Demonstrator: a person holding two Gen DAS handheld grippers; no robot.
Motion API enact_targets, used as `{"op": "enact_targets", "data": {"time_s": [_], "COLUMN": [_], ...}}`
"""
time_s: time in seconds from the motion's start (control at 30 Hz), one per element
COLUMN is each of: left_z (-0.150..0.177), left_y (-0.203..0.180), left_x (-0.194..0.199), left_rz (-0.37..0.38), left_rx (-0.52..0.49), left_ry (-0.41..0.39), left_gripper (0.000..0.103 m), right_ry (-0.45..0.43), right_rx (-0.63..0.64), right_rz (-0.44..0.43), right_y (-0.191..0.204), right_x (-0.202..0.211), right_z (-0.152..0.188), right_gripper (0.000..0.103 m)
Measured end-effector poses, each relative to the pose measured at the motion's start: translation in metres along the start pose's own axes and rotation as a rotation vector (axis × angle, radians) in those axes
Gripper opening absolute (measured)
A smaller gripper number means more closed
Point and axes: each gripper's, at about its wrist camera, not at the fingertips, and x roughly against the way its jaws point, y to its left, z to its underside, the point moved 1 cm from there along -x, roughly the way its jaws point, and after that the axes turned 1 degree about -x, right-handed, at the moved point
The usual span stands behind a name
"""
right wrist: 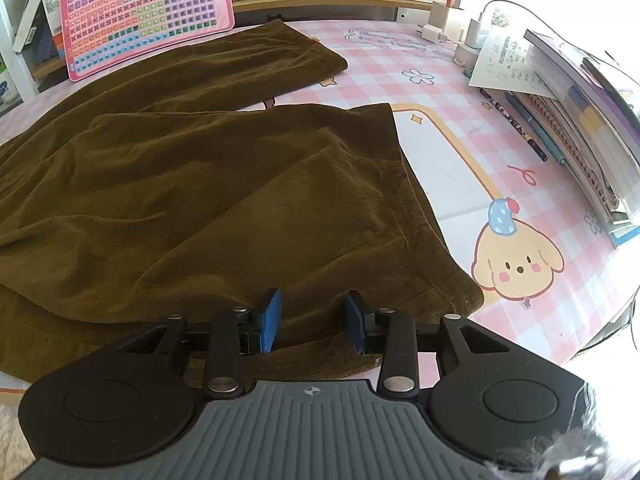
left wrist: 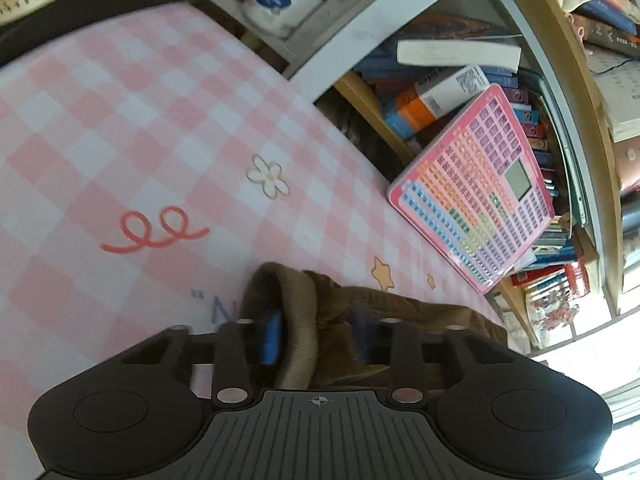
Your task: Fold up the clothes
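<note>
1. The brown trousers [right wrist: 208, 184] lie spread across the pink checked table mat [right wrist: 460, 128], legs reaching toward the pink keyboard toy [right wrist: 148, 12].
2. The left gripper [left wrist: 316, 336] has its jaws parted around the trousers' bunched waistband [left wrist: 298, 320].
3. The right gripper [right wrist: 312, 322] hovers over the trousers' near hem, jaws wide, nothing held.
</note>
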Motion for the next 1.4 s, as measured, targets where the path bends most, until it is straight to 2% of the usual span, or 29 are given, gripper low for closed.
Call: {"op": "enact_targets", "data": {"time_s": [0.07,0.13,0.23,0.3,0.4,0.5,0.57,0.7,0.83,1.0,1.1,1.4], "left_z": [0.001,0.003,0.003,-0.001,-0.016,-0.028,-0.034,-0.036,-0.029,-0.002,0.023,0.088], "left_y": [-0.001,-0.004,-0.007,-0.004,0.011,0.027,0.036,0.042,0.04,0.046,0.052,0.044], "left_x": [-0.005,-0.007,-0.005,0.008,0.036,0.031,0.021,0.021,0.034,0.075,0.102,0.144], "left_rz": [0.012,0.022,0.013,0.009,-0.025,-0.114,-0.133,-0.117,-0.126,-0.123,-0.122,-0.193], "left_rx": [0.001,-0.038,-0.094,-0.086,-0.01,-0.031,-0.051,-0.044,-0.065,-0.085,-0.045,-0.008], "left_ry": [0.009,0.026,0.021,-0.034,-0.185,-0.179,-0.142,-0.141,-0.14,-0.147,-0.156,-0.175], "left_gripper": [0.015,0.005,0.003,0.003,0.003,0.003,0.003,0.008,0.019,0.022,0.022,0.023], "right_ry": [-0.002,-0.005,-0.014,-0.017,-0.021,-0.024,-0.029,-0.032,-0.033,-0.04,-0.041,-0.055], "right_rx": [-0.004,-0.008,-0.013,-0.015,-0.014,0.008,0.06,0.14,0.183,0.179,0.17,0.203], "right_rz": [0.002,0.006,0.012,0.015,0.019,-0.01,-0.011,-0.015,-0.017,-0.041,-0.057,-0.132], "right_y": [0.0,0.001,0.002,0.003,0.004,0.011,0.024,0.045,0.052,0.048,0.046,0.04], "right_x": [0.0,0.0,0.001,0.001,0.002,0.0,-0.002,-0.008,-0.011,-0.011,-0.01,-0.013], "right_z": [0.0,0.001,0.002,0.003,0.003,0.002,-0.002,-0.012,-0.016,-0.014,-0.014,-0.017], "right_gripper": [0.034,0.034,0.034,0.035,0.033,0.034,0.034,0.034,0.033,0.033,0.034,0.034]}}
